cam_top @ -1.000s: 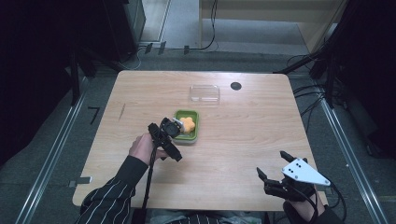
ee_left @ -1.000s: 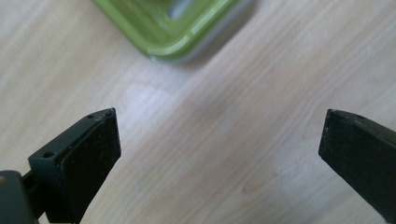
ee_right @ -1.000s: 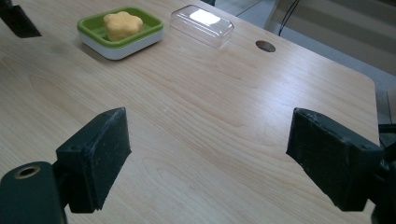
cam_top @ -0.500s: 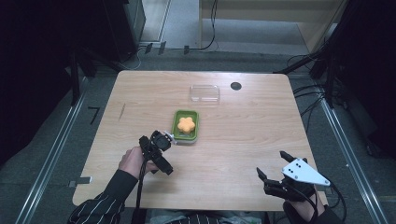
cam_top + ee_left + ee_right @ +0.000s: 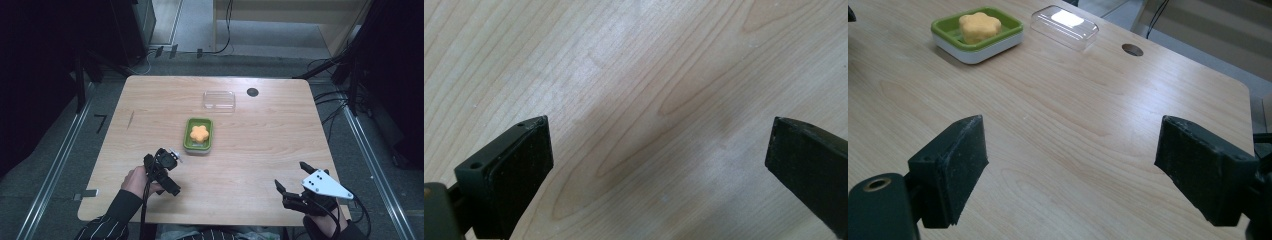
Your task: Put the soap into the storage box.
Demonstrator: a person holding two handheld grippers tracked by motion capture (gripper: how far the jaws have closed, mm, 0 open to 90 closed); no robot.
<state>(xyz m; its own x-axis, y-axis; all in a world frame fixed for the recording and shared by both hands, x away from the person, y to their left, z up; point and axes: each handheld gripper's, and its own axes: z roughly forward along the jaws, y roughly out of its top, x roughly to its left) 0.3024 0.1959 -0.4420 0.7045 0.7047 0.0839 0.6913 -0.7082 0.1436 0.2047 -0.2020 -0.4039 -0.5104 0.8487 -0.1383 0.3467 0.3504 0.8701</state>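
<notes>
A green soap dish [image 5: 189, 141] [image 5: 1007, 22] sits in the middle of the wooden table and holds an orange flower-shaped soap [image 5: 199, 132] [image 5: 979, 26]. Just behind it lies a clear plastic lid [image 5: 219, 100] [image 5: 1064, 27], flat on the wood. My left gripper [image 5: 162, 172] [image 5: 659, 165] hovers near the front left, a little short of the dish, open and pointing down at bare wood. My right gripper [image 5: 292, 177] [image 5: 1073, 170] rests at the front right corner, open, with nothing between its jaws, and faces the dish and lid.
A small round dark hole [image 5: 252, 92] [image 5: 1132, 49] sits in the tabletop to the right of the lid. The table [image 5: 280, 135] has dark floor, rails and cables around its edges. A striped sleeve [image 5: 107, 222] comes in at the front left.
My left gripper has pulled back from the dish toward the front left edge, leaving the soap in the dish. The right gripper has stayed still.
</notes>
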